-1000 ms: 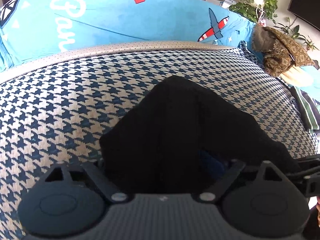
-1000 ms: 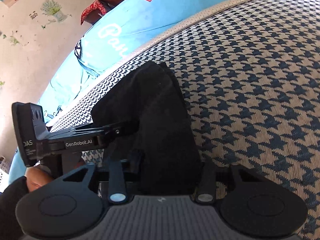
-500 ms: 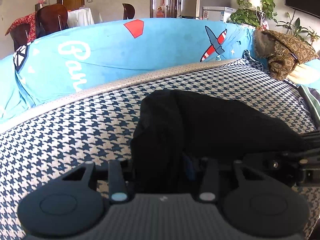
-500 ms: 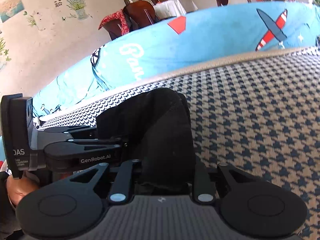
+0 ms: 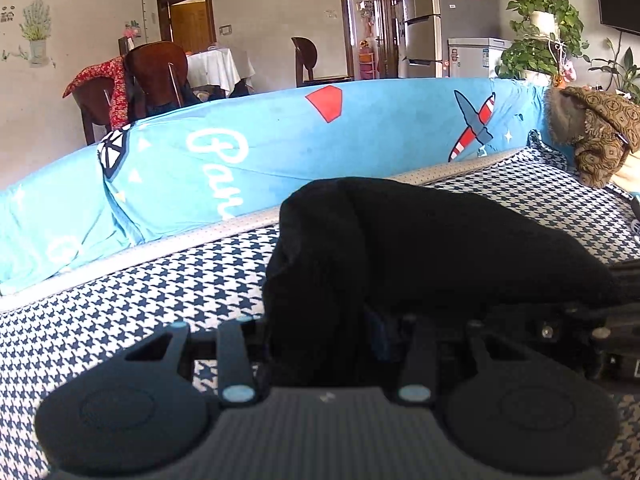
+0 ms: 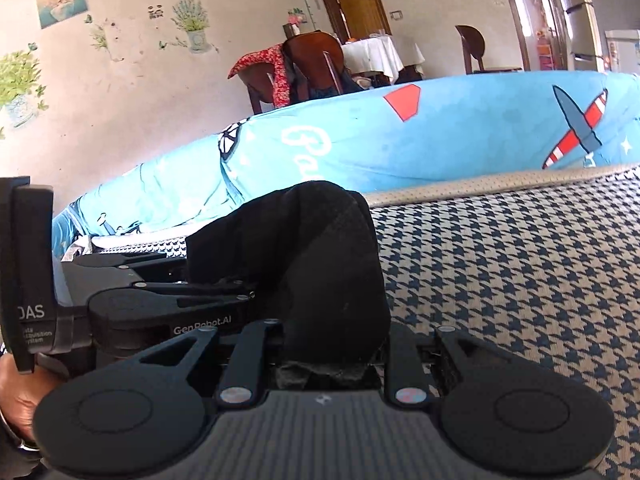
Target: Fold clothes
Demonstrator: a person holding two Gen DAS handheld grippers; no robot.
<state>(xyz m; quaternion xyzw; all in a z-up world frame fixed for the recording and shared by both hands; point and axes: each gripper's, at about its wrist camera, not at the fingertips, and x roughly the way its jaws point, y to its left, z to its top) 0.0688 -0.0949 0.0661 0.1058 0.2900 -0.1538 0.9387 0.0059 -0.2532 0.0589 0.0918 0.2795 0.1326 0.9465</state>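
Both grippers, left gripper (image 5: pixel 324 344) and right gripper (image 6: pixel 332 352), clamp the black garment's (image 5: pixel 420 248) near edge, raising it off the houndstooth cushion (image 6: pixel 520 264), seemingly to carry a fold.

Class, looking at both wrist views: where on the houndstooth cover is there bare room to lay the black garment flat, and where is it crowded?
Bare cover lies right of the garment, up to the blue backrest. More lies on its left. Crowded: both grippers at the near edge; brown bundle in the far right corner.
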